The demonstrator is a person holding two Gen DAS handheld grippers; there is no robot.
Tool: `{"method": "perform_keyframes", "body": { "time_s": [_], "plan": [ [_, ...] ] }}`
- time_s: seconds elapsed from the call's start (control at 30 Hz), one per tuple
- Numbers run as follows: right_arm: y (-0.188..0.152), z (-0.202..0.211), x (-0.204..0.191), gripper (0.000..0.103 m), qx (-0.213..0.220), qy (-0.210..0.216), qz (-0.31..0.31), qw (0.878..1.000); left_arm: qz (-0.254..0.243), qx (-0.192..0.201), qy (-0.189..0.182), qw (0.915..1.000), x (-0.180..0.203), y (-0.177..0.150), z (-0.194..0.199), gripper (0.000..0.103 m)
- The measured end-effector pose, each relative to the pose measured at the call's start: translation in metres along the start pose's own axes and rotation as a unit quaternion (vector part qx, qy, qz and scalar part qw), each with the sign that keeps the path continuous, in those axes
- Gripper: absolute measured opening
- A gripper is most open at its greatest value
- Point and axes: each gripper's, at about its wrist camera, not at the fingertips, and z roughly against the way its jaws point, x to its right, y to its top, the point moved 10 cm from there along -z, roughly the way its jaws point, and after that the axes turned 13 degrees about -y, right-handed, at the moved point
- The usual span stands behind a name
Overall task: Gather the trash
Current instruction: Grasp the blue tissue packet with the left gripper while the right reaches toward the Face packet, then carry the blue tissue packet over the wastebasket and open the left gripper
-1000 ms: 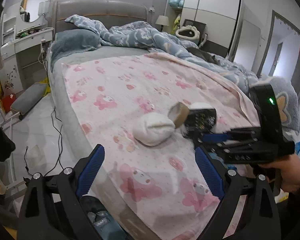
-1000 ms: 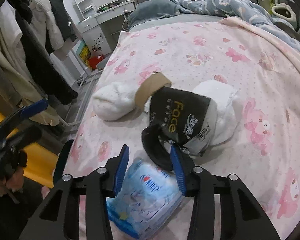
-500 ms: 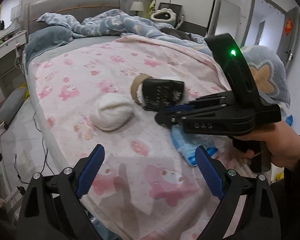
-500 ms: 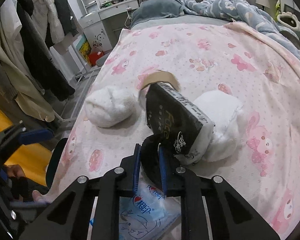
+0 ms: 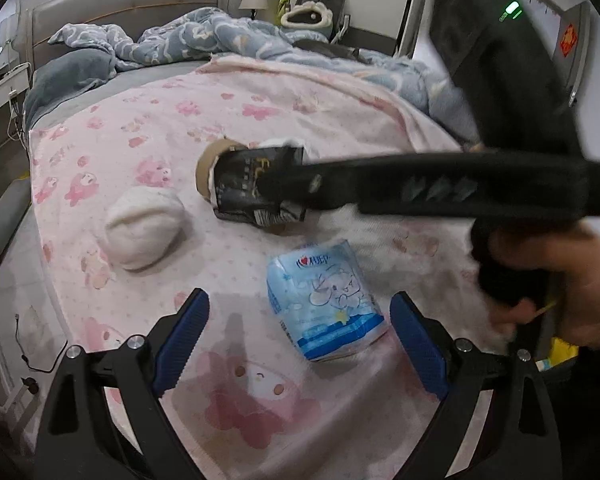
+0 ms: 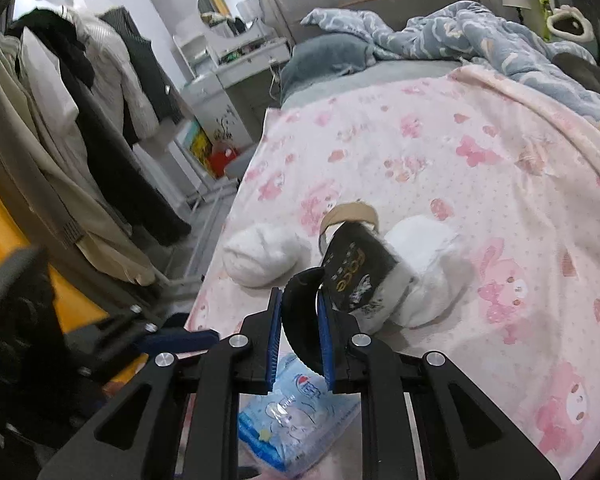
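Both grippers, left gripper [image 5: 298, 340] and right gripper [image 6: 299, 340], have black frames, ridged blue finger pads and silver screws (right one shows a green light); bare-skinned hand [image 5: 560, 280].

A bedroom holds a wide bed with a grey padded headboard [image 5: 120, 4], spread with a pink cartoon-print blanket [image 5: 260, 120] and a rumpled blue-and-white duvet [image 5: 204, 40]. A white dressing table with a round mirror [image 6: 228, 8] stands beside the bed. Coats in black, white and beige hang on a clothes rack [image 6: 80, 120] at left.
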Motion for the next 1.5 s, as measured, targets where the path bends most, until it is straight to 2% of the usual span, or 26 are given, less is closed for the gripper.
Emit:
{"method": "perform_keyframes", "body": {
  "time_s": [0.13,0.53,0.67,0.77,0.8,0.97,1.23,1.5],
  "plan": [
    [0.001,0.012,0.01,0.018,0.015,-0.003,-0.006,1.0,0.017,-0.009,-0.007,0.9998,0.0,-0.004,-0.013,0.093],
    [-0.004,0.032,0.047,0.018,0.031,-0.023,-0.033,0.999,0.029,0.002,-0.007,0.9996,0.011,0.003,-0.029,0.092],
    [-0.007,0.037,0.054,0.018,0.033,-0.029,-0.036,0.998,0.03,-0.005,0.006,0.9995,0.009,0.002,-0.035,0.081],
    [-0.009,0.038,0.057,0.017,0.03,-0.033,-0.036,0.998,0.034,-0.007,0.016,0.9993,0.005,0.001,-0.036,0.067],
    [-0.009,0.038,0.058,0.018,0.03,-0.033,-0.035,0.998,0.034,-0.007,0.017,0.9992,0.004,0.001,-0.036,0.066],
    [-0.008,0.039,0.056,0.017,0.03,-0.035,-0.033,0.998,0.029,-0.009,0.009,0.9995,0.003,0.002,-0.033,0.059],
    [0.002,0.038,0.034,0.017,0.037,-0.025,-0.022,0.999,0.034,0.009,0.005,0.9994,-0.003,0.007,-0.013,0.058],
    [0.013,0.028,0.006,0.017,0.032,-0.009,-0.011,0.999,0.044,0.023,0.027,0.9984,-0.029,0.003,0.018,0.058]
  ]
}}
